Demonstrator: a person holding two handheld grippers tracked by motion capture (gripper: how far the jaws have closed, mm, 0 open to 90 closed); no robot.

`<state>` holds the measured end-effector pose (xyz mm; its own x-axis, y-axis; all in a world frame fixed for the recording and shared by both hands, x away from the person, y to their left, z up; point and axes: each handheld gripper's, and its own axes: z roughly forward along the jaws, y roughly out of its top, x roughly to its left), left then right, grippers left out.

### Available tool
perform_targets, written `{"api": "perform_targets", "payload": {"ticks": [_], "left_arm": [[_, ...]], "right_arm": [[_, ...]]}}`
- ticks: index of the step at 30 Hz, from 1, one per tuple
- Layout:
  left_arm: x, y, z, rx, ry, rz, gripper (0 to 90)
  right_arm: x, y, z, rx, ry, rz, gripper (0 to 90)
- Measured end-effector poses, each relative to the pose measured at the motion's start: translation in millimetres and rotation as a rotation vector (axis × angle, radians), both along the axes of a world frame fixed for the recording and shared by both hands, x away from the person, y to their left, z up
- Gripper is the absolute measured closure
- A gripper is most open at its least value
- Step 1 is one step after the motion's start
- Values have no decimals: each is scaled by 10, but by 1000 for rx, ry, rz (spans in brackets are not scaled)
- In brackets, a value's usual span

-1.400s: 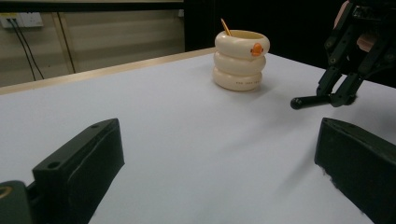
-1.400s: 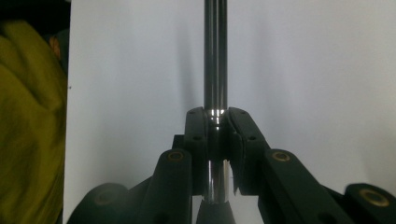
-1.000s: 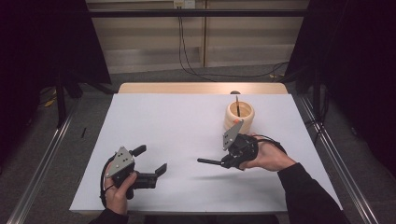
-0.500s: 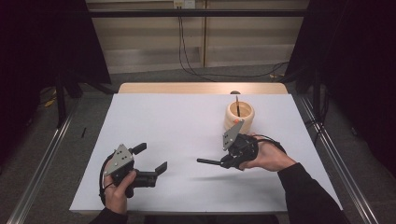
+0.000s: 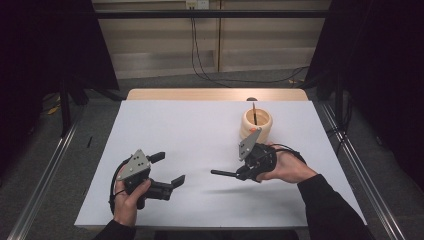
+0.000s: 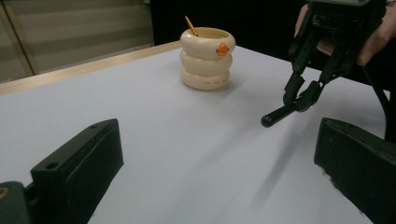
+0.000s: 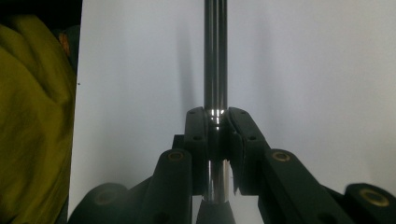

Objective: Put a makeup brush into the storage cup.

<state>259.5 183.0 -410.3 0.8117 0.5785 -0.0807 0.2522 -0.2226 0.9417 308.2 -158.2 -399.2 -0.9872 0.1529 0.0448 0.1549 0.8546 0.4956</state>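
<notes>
Right gripper clamped on dark pen; left gripper jaws wide apart, empty.

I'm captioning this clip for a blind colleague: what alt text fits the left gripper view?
Two open black jaws frame a white table, where the right gripper, in a person's hand, clamps a dark pen just above the surface. Beyond stands a cream ringed holder with a pencil in it.

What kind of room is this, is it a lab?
Probably a lab or recording room: a white table framed by metal rails, dark curtains around it, cables on the floor, and a person holding the left gripper and right gripper.
</notes>
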Motion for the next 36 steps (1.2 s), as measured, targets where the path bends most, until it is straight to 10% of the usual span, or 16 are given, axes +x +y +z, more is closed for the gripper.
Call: {"api": "perform_targets", "payload": {"ticks": [36], "left_arm": [[237,-451,131,140,59,-223,14]], "right_arm": [[-52,105,-57,-25,18,40,783]]}}
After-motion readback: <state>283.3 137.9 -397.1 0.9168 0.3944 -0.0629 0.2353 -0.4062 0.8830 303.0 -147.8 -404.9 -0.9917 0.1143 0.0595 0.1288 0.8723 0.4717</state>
